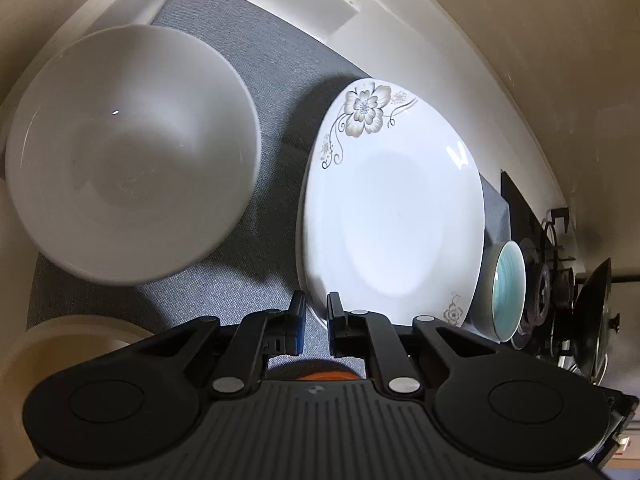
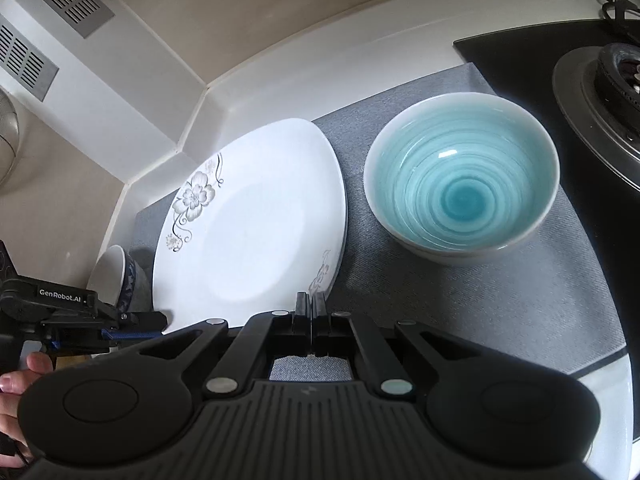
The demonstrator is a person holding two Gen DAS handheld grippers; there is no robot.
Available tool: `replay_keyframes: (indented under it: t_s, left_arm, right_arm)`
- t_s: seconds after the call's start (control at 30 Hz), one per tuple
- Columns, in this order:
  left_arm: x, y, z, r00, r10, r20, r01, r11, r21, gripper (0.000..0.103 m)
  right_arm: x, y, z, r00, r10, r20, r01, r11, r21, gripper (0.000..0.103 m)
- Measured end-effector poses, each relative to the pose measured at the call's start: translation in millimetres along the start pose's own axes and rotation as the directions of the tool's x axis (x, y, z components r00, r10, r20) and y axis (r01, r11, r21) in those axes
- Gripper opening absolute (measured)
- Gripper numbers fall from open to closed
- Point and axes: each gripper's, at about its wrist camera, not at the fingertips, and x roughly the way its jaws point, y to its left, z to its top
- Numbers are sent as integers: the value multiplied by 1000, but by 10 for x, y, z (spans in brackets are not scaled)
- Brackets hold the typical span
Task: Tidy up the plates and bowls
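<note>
A white plate (image 1: 392, 216) with grey flower prints lies on the grey mat (image 1: 260, 80). My left gripper (image 1: 316, 314) is shut on its near rim, a finger on each side. In the right wrist view the same plate (image 2: 248, 232) shows with my left gripper (image 2: 162, 323) clamped on its left edge. My right gripper (image 2: 311, 308) is shut with nothing between its fingers, its tips at the plate's near right edge. Left of the plate stands a large white bowl (image 1: 128, 152). To the plate's right stands a turquoise bowl (image 2: 460, 188).
A gas hob (image 2: 600, 92) borders the mat (image 2: 460, 300) on the right, with a dark pan lid (image 1: 592, 312) beyond it. The white counter backsplash (image 2: 280, 84) runs behind the dishes. A cream container (image 1: 60, 340) sits near left. A person's hand (image 2: 16, 384) holds the left gripper.
</note>
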Motion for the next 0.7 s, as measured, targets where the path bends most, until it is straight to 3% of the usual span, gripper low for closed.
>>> replay_keyframes:
  t_s: [0.23, 0.33, 0.47, 0.7]
  left_arm:
    - [-29, -20, -80, 1000, -1, -7, 1, 1000, -4, 13]
    - [70, 26, -87, 998, -50, -25, 49, 998, -51, 15]
    - [108, 26, -49, 999, -52, -14, 51, 997, -57, 16]
    - [19, -19, -49, 1000, -3, 30, 3, 1000, 2, 16]
  right_arm:
    - [-54, -50, 84, 998, -50, 31, 50, 998, -25, 6]
    - [-19, -104, 133, 999, -16, 37, 16, 1000, 3, 6]
    - [80, -116, 142, 1000, -7, 4, 7, 1000, 16, 16]
    - [41, 2, 28, 1000, 7, -2, -7, 998, -61, 11]
